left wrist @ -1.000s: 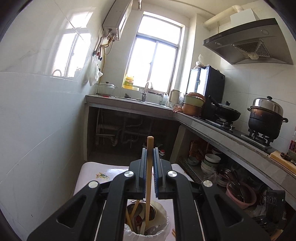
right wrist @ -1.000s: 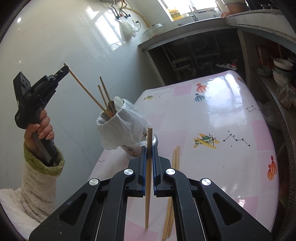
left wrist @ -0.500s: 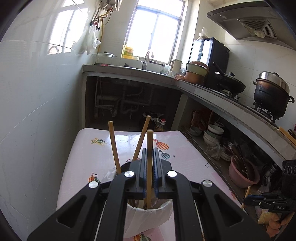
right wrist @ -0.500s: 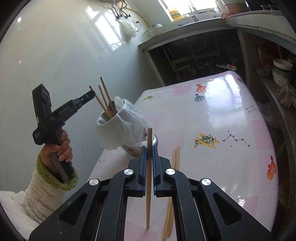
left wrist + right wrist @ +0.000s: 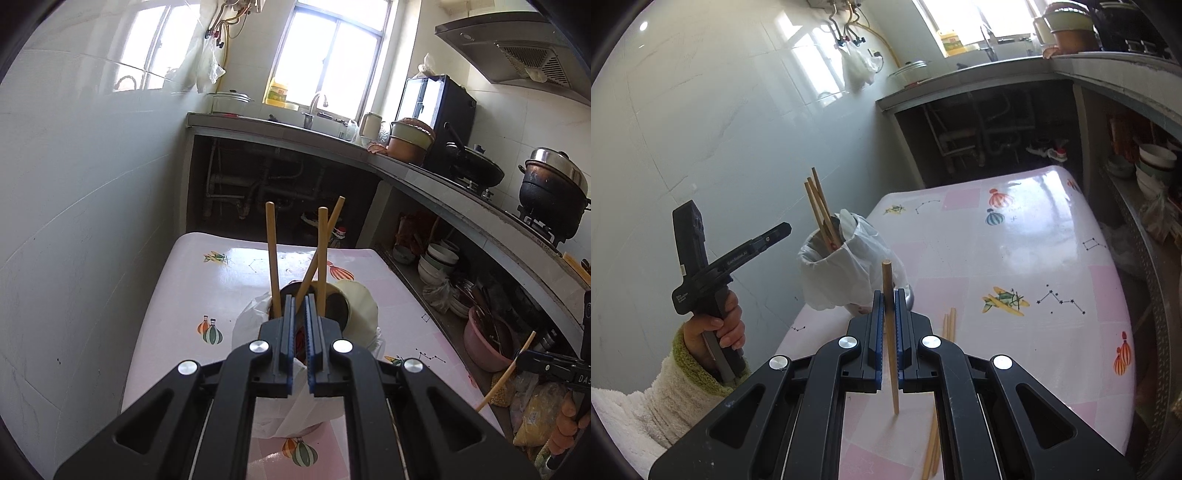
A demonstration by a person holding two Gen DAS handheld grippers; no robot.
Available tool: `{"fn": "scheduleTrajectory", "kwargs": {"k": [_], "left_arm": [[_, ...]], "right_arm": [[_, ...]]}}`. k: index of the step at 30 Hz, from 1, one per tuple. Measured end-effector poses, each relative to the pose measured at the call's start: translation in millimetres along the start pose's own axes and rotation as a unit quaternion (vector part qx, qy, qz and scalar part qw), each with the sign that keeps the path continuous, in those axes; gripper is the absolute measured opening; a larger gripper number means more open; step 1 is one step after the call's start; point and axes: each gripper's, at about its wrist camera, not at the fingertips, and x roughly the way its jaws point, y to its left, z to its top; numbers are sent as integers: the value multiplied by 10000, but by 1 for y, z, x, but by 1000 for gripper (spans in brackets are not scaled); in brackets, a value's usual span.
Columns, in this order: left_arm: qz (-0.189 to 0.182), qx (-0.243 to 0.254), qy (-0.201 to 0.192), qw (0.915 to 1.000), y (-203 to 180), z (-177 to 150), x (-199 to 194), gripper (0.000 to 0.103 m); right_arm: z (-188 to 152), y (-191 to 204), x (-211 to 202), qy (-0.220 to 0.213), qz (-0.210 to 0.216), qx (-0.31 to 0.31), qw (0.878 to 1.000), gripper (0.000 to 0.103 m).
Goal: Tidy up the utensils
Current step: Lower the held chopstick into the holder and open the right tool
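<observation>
Between right gripper (image 5: 889,295) pads, chopstick (image 5: 888,332) upright, left gripper (image 5: 300,301) seemingly empty.

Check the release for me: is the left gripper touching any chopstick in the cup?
Apart. Right wrist view shows the left gripper short of the cup's chopsticks, wall visible between.

You are in a lived-in home kitchen: a range hood (image 5: 517,51) hangs over a blackened pot (image 5: 552,192) on the gas stove at right, a sink tap (image 5: 317,101) stands under the far window (image 5: 332,51), and bowls (image 5: 437,260) are stacked beneath the concrete counter (image 5: 424,184).
</observation>
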Motion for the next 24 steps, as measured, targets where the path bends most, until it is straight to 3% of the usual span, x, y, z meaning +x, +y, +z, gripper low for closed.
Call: {"fn": "scheduleTrajectory", "kwargs": {"k": [5,13,21,24], "left_arm": [[-57,-249,-36,9997,9,-15,-23,14],[113,-438,-212,9988,19,-45,-64,42],[329,-438,-330,9980,27,-61,-82,51],[342,-464,-338,9978,29,-63,-82,53]], "right_arm": [[36,23,-6,-296,178,-285,9990,4],[108,64,-13,-836,681,-750,9913,4],[163,75,17,-857,1180,-646,9872,4],[174,72,36,-770,1173,-573,9885,4]]}}
